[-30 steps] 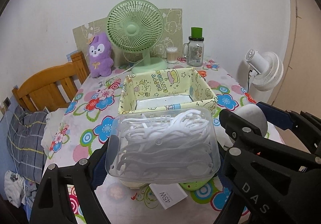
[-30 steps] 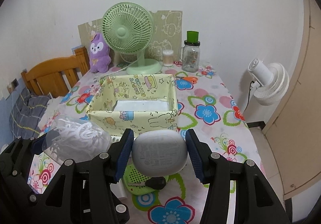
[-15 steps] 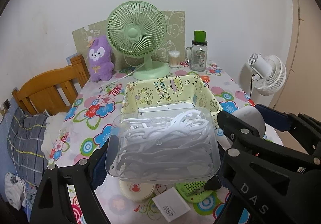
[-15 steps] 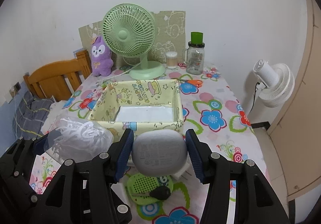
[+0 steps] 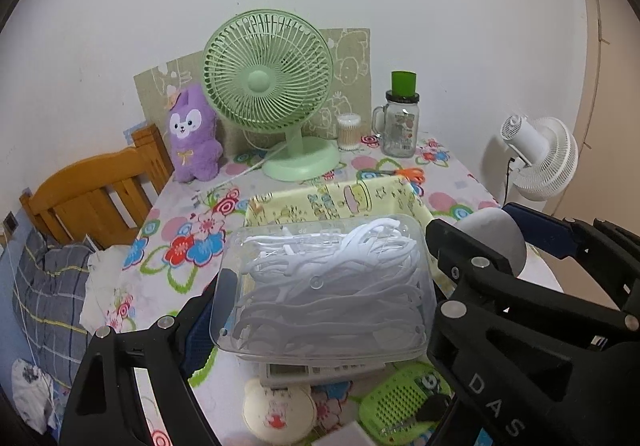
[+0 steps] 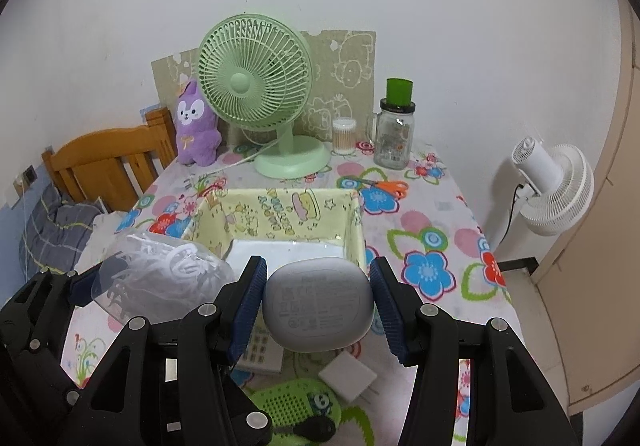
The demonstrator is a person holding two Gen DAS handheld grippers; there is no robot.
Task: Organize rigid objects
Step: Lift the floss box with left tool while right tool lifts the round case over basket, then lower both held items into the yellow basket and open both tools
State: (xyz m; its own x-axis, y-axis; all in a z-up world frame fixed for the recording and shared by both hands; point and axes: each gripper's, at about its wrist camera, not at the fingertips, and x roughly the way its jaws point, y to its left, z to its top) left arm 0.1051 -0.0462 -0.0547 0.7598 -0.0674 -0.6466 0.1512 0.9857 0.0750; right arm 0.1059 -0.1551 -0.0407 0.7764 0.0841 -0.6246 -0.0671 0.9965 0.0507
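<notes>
My left gripper (image 5: 320, 294) is shut on a clear plastic box of white pieces (image 5: 326, 286), held above the table's near end. It also shows in the right wrist view (image 6: 160, 278). My right gripper (image 6: 318, 306) is shut on a grey rounded case (image 6: 318, 304), also seen in the left wrist view (image 5: 496, 242). A yellow cartoon-print basket (image 6: 280, 202) sits just beyond both grippers, open, with a white flat item inside (image 6: 284, 250).
On the table below lie a white keypad device (image 6: 260, 356), a white charger (image 6: 348, 376), a green perforated item (image 6: 296, 408) and a round cream compact (image 5: 278, 412). Behind the basket stand a green fan (image 6: 256, 86), purple plush (image 6: 196, 126), jar (image 6: 394, 138), scissors (image 6: 384, 186).
Both grippers have risen and drawn back from the basket with their loads held. The basket looks farther away and more of the objects on the near table show.
</notes>
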